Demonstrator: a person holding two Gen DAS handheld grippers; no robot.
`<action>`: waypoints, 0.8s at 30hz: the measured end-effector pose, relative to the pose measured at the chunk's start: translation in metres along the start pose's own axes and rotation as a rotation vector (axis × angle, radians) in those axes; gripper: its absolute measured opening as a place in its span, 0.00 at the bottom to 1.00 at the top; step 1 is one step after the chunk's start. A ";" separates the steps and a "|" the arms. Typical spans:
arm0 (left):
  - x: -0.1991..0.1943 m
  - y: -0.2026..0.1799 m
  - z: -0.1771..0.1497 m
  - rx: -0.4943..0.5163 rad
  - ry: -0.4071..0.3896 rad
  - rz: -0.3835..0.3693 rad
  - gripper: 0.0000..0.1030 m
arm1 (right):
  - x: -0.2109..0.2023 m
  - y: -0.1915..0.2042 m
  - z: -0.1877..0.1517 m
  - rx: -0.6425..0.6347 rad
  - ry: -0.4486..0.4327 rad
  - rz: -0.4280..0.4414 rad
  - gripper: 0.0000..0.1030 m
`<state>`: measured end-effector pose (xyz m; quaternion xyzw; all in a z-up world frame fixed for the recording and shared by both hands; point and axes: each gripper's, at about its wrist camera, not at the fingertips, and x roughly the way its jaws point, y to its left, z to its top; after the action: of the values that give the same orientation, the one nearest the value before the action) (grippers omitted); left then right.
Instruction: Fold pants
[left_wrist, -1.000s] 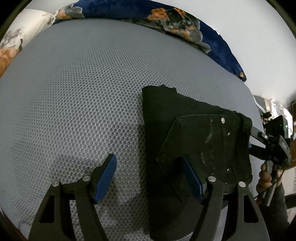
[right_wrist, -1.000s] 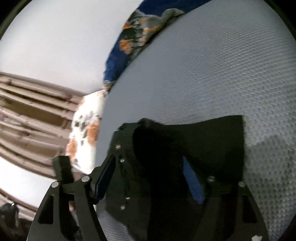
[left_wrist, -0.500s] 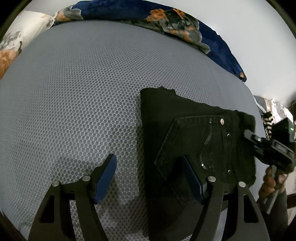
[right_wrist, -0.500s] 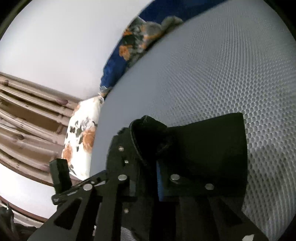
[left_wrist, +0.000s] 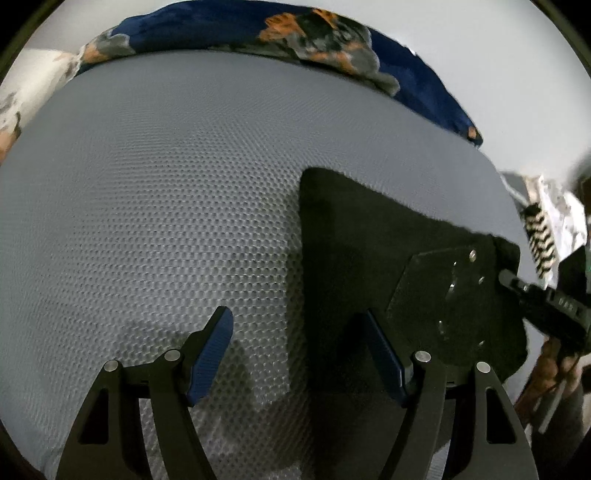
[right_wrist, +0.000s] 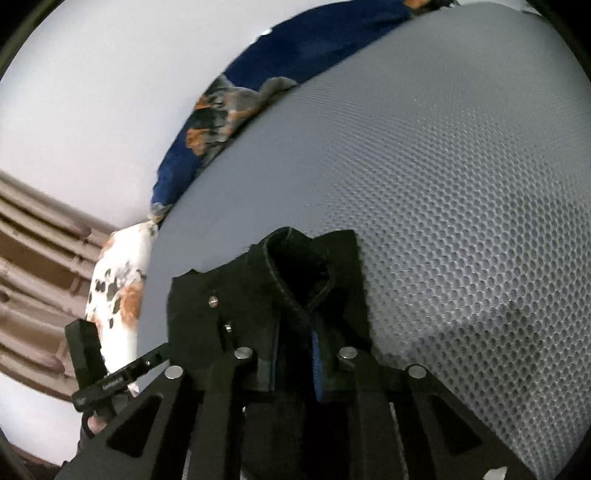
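The black pants (left_wrist: 369, 251) lie folded into a compact block on the grey mesh mattress (left_wrist: 166, 203); a back pocket with rivets faces up at the right. My left gripper (left_wrist: 299, 350) is open above the mattress, its right finger over the pants' left edge, holding nothing. My right gripper (right_wrist: 295, 354) is shut on the waistband end of the pants (right_wrist: 258, 295), which bunches up between its fingers. The right gripper also shows in the left wrist view (left_wrist: 543, 302) at the pants' right edge.
A dark blue floral blanket (left_wrist: 295, 33) lies along the mattress's far edge. A white floral pillow (right_wrist: 118, 280) sits at the left corner, with brown curtains (right_wrist: 33, 258) behind it. A white wall lies beyond.
My right gripper has closed on the waistband end of the pants and bunched it up. My left gripper stayed open and drew back and left from the pocket.
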<state>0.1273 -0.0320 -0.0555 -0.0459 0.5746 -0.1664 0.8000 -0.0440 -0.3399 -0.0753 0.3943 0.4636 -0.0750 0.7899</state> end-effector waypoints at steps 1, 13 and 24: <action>0.008 -0.002 0.000 0.015 0.018 0.020 0.71 | 0.002 -0.001 0.001 0.009 0.000 -0.017 0.24; 0.013 0.001 -0.015 0.057 0.065 0.030 0.71 | -0.038 0.019 -0.031 -0.011 -0.011 -0.063 0.33; -0.010 -0.007 -0.054 0.095 0.075 -0.001 0.71 | -0.041 0.040 -0.062 -0.104 0.029 -0.167 0.12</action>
<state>0.0721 -0.0295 -0.0629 -0.0019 0.5957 -0.1958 0.7790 -0.0894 -0.2805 -0.0366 0.3136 0.5095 -0.1104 0.7936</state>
